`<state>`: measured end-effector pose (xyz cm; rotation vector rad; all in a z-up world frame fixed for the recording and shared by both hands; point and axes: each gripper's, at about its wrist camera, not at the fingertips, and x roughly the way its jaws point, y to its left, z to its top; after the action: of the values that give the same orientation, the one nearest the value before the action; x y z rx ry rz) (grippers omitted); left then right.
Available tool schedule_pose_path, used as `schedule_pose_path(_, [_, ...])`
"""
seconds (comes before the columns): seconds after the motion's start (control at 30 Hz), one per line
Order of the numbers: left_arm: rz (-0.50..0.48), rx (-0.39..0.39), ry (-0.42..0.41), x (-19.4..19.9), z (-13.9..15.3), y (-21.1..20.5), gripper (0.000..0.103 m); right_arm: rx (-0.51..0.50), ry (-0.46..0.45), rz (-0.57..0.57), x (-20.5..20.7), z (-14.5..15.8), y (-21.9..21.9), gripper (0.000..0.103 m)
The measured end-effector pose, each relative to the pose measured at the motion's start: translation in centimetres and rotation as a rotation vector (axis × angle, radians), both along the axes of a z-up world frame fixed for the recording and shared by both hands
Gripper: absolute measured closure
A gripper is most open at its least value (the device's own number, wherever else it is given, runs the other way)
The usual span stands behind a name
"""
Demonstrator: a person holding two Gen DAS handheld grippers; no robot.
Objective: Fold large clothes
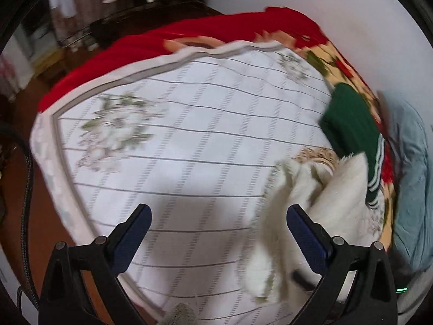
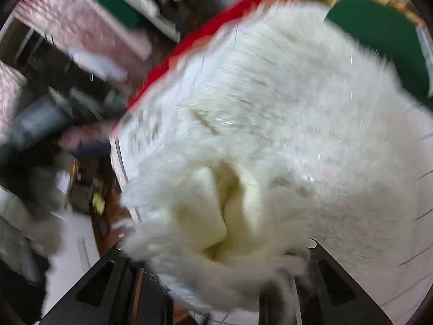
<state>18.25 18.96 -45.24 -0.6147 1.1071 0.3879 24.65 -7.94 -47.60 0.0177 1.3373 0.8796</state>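
Note:
A fluffy white garment (image 1: 319,200) lies bunched at the right side of a bed with a white checked sheet (image 1: 176,140). My left gripper (image 1: 217,218) is open and empty above the sheet, just left of the garment. In the right wrist view the same white garment (image 2: 270,124) fills the frame. It is bunched over my right gripper (image 2: 216,254) and hides both fingertips. The view is blurred by motion.
A folded dark green garment (image 1: 349,124) with white stripes lies at the bed's right side, also in the right wrist view (image 2: 379,38). A red floral blanket (image 1: 189,38) lies under the sheet. A light blue cloth (image 1: 411,176) sits far right. Hanging clothes (image 2: 81,27) and clutter stand left.

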Motion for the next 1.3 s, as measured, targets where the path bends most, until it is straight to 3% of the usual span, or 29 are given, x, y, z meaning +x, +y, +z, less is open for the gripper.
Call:
schedule_pose_path(0.07, [0.009,0.0,-0.005,-0.6,-0.2,1.1,0.001,-0.026,0.052,0.014,-0.7,-1.9,0.6,0.082])
schedule_pose_path(0.17, [-0.016,0.008,-0.035,-0.4,1.4,-0.2,0.001,-0.043,0.052,0.02,-1.3,-0.9,0.2,0.077])
schedule_pose_path(0.3, [-0.067,-0.02,-0.076,-0.2,2.8,-0.8,0.0,-0.023,0.056,0.023,-1.9,2.4,-2.1,0.04])
schedule_pose_path(0.33, [-0.085,-0.027,-0.081,0.3,2.8,-1.4,0.0,-0.035,0.049,0.023,-2.2,3.2,-3.0,0.036])
schedule_pose_path(0.43, [-0.124,-0.045,-0.061,1.2,2.1,-2.4,0.001,-0.073,0.041,-0.023,-2.1,5.2,-6.0,0.036])
schedule_pose_path(0.57, [-0.154,-0.061,0.016,2.3,-1.3,-3.6,0.0,-0.173,0.046,-0.205,-0.2,5.9,-10.9,0.036])
schedule_pose_path(0.63, [-0.169,-0.046,0.078,2.5,-3.6,-4.3,0.0,-0.309,0.026,-0.309,0.5,5.1,-13.8,0.036])
schedule_pose_path(0.7, [-0.184,-0.022,0.116,2.4,-5.1,-5.0,0.0,-0.51,0.037,-0.438,1.3,2.9,-17.3,0.036])
schedule_pose_path(0.83, [-0.203,0.023,0.157,2.1,-6.6,-5.9,0.0,-0.72,0.079,-0.547,2.1,-2.6,-21.9,0.036])
schedule_pose_path(1.0, [-0.233,0.058,0.166,2.4,-6.7,-6.5,0.0,-0.774,0.154,-0.558,3.7,-9.0,-23.5,0.035])
schedule_pose_path(1.2, [-0.256,0.042,0.157,2.3,-6.8,-6.7,0.0,-0.818,0.169,-0.57,5.5,-11.1,-25.0,0.0])
schedule_pose_path(1.3, [-0.25,0.024,0.154,2.3,-6.9,-6.8,0.0,-0.717,0.233,-0.577,6.4,-12.1,-26.6,0.0])
